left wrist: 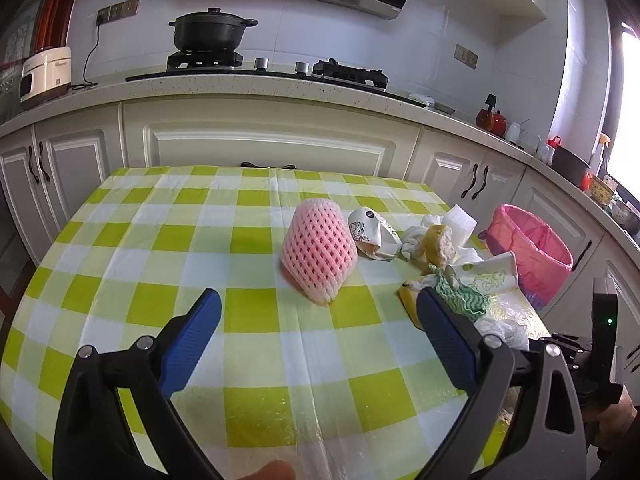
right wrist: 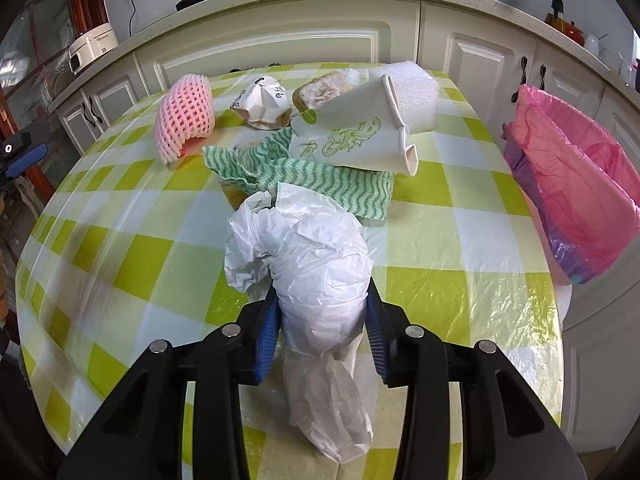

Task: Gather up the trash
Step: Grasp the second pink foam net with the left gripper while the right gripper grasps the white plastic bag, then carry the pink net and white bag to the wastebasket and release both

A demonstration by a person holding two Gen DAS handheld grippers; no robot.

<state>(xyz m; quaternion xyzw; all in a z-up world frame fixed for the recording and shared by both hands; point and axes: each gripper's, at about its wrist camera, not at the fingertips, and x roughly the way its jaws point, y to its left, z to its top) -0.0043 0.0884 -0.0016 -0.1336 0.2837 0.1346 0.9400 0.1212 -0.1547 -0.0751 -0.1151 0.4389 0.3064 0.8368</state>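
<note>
Right wrist view: right gripper over the near edge of the green-and-white checked surface, blue fingers clenched on a crumpled white plastic bag, one finger pressing each side of the bundle, loose tail of the bag trailing back toward the camera. Just beyond the bag, toward the middle of the surface, a green-and-white wavy-patterned cloth, partly under a white paper cup with green print lying on its side. Behind the cup, near the far edge, a white foam block and a brownish lump of bread-like waste. Left of these a crushed white printed paper cup, and toward the far left corner a pink foam fruit net. Past the right edge, a bin lined with a pink plastic bag. Left wrist view: left gripper over the near part of the surface, blue fingers released and wide apart, nothing between them, the pink net just ahead.
</note>
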